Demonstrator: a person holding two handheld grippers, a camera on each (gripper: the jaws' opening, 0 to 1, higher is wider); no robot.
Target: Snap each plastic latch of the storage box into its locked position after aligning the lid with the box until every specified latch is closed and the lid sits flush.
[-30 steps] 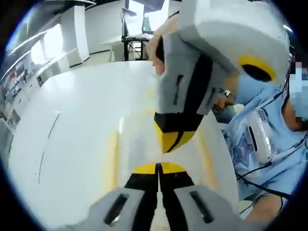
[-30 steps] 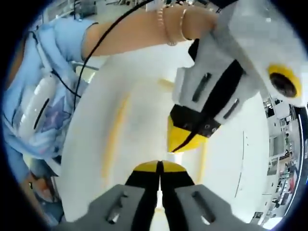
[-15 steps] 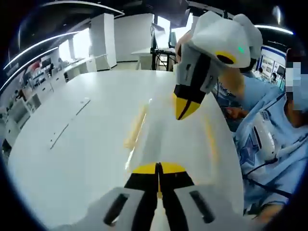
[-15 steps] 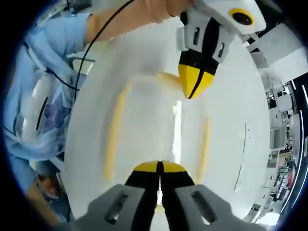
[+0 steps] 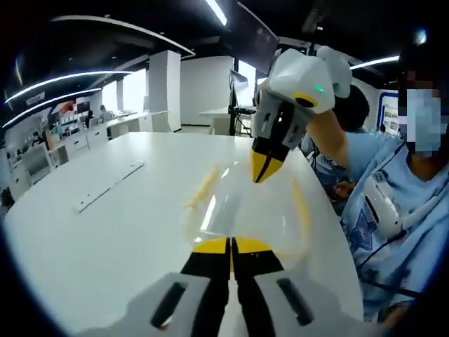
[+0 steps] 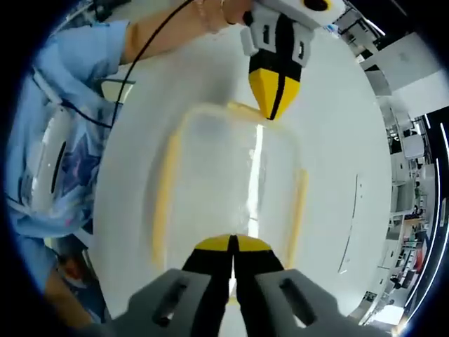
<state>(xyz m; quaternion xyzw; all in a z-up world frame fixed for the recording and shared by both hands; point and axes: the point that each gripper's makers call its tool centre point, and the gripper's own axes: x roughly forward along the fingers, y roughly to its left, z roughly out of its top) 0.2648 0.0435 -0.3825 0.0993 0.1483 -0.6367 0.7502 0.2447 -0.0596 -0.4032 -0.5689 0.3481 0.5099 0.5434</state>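
Looking through the left gripper view first, the left gripper sits at the near end of the storage box, and its two fingers are pressed tight together with nothing between them. The box lies flat on the white bench, with its clear lid on top. The right gripper comes in from the far end, its yellow tips closed to a point just above the lid. I think the two grippers stand at opposite ends so that each can push on its own end of the box. Two yellow latches show here, one along each long side. One person in a blue shirt stands beside the bench. Next, in the right gripper view, the right gripper is also squeezed closed and holds nothing. The storage box fills the middle of the bench, and the lid looks lined up with it. The left gripper points its closed tip at the far short edge, near a yellow latch there. Counting here, I see three latches: that one and one down each long side. I cannot tell whether any are snapped shut.
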